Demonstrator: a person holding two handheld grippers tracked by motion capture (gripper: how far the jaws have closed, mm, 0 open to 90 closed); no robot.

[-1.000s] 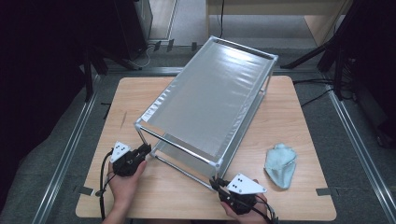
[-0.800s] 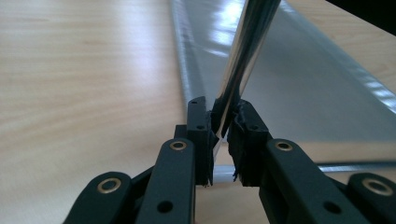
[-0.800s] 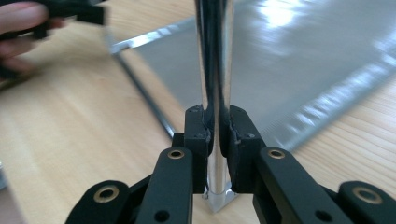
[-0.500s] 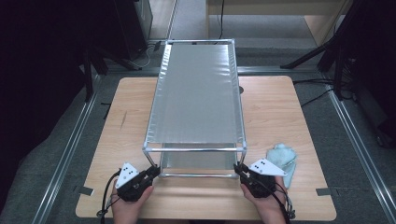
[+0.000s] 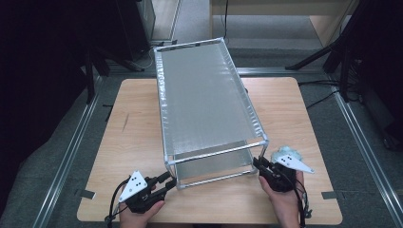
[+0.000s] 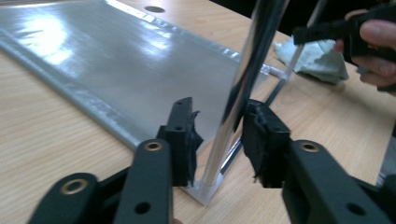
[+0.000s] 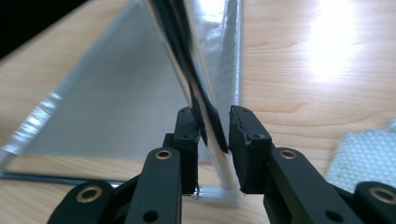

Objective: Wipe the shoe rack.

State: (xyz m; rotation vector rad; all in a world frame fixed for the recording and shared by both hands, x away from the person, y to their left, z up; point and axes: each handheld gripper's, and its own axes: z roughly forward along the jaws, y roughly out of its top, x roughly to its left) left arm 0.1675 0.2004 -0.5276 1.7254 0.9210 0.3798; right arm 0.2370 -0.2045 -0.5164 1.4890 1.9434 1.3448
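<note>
Metal rack (image 5: 204,99), standing on bench (image 5: 119,142): near corner posts sitting between both jaws, which have just been opening, left gripper (image 6: 217,140) clear, right gripper (image 7: 215,135) narrowly.

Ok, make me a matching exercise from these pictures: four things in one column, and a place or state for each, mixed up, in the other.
Things:
1. rack
2. cloth
3. left gripper
4. right gripper

Places or states:
A. at the rack's near right post
B. crumpled by the right hand
C. fingers apart around the near left post
D. standing along the middle of the table

Pairs: 1-D, 2-B, 3-C, 4-A
</note>
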